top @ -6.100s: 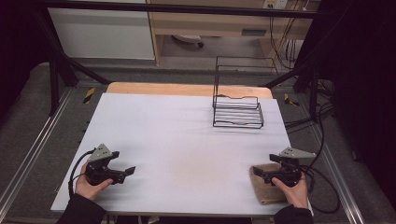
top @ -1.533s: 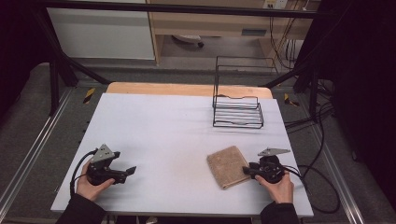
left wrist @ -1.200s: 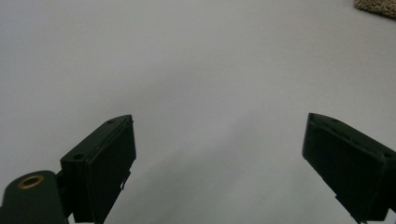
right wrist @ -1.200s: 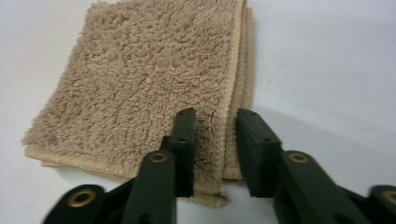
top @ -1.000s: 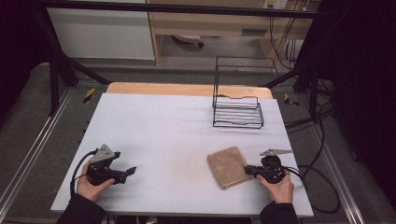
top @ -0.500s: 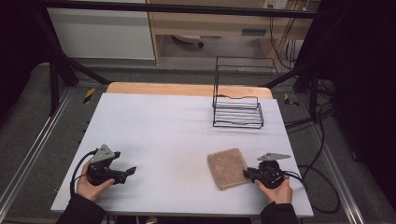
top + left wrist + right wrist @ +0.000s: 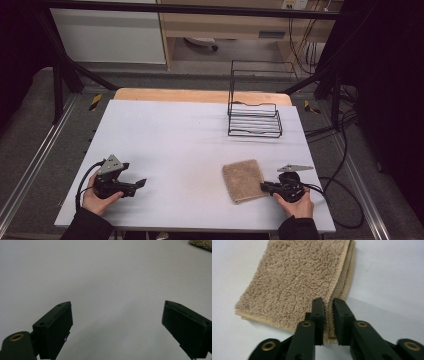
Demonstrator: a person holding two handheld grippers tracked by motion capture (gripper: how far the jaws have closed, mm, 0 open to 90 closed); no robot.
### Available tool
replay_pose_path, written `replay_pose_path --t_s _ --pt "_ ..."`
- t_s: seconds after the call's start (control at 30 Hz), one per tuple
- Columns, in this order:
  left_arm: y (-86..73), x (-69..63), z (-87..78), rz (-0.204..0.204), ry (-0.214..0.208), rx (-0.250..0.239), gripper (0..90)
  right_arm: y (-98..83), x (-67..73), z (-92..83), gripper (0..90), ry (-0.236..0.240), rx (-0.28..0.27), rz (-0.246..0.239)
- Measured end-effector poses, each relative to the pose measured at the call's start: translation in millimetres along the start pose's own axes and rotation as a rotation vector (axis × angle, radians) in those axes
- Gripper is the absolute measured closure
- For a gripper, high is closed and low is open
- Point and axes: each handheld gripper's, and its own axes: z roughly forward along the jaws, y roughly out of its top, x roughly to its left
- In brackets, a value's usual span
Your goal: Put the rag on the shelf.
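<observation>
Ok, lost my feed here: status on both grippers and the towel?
Left gripper open, idle on the table. Right gripper shut on folded towel edge. Wire rack far off, nothing in the way.

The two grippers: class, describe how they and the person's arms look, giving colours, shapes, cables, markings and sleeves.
Both grippers, the left gripper and the right gripper, are black with flat, blocky fingers and brass-coloured rivets at the joints. Each carries a grey three-cornered plate on top and trails a black cable. The person wears dark sleeves.

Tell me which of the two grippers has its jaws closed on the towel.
The right gripper: its jaws pinch the folded edge of the beige towel. The left gripper rests with its jaws wide apart over bare table.
</observation>
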Motion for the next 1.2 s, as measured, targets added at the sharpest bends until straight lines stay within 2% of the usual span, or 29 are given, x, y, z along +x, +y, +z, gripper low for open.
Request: replay_pose_path --t_s 0.2,0.4,0.47,0.5,0.53,0.57,0.67,0.8,0.83,0.87,1.03,1.2 --pt "2.5 -3.2 0.1 0.001 0.000 -0.007 9.8 -3.0 4.1 -1.7 82.7 0.018 -0.012 0.035" --pt "8.5 -12.5 2.9 -0.005 0.001 -0.010 9.8 -6.2 6.6 -2.5 80.5 0.030 -0.019 0.033" --pt "12.1 -17.2 4.9 -0.017 -0.002 -0.015 9.7 -5.9 5.6 -3.1 75.9 0.020 -0.031 0.011" --pt "14.4 -20.0 6.3 -0.024 -0.004 -0.018 9.8 -5.0 3.7 -5.5 69.4 0.013 -0.057 -0.020" --pt "17.1 -22.7 7.9 -0.031 -0.008 -0.020 9.7 -4.5 2.1 -7.4 66.9 0.009 -0.072 -0.036" --pt "20.0 -25.5 9.6 -0.036 -0.009 -0.025 9.7 -4.5 2.1 -7.4 66.9 0.009 -0.072 -0.036" --pt "31.4 -34.3 17.0 -0.058 -0.027 -0.035 9.8 -2.4 -1.0 -10.7 57.7 0.008 -0.119 -0.069" --pt "49.0 -52.3 32.5 -0.035 -0.013 -0.017 11.2 0.7 -3.9 -9.5 41.9 0.001 -0.140 -0.118" --pt "53.4 -57.5 37.2 -0.031 -0.018 -0.014 11.2 0.7 -3.9 -9.5 41.9 0.001 -0.140 -0.118" --pt "57.9 -62.9 42.1 -0.030 -0.024 -0.013 11.4 1.6 -4.8 -8.8 36.3 -0.010 -0.143 -0.126" --pt "79.0 -91.3 66.5 0.008 -0.035 0.007 12.1 3.6 -6.6 -9.3 26.0 -0.011 -0.153 -0.132" --pt "94.3 -112.5 88.3 0.006 -0.060 0.010 14.4 4.9 -7.0 -9.8 16.7 0.009 -0.157 -0.121"
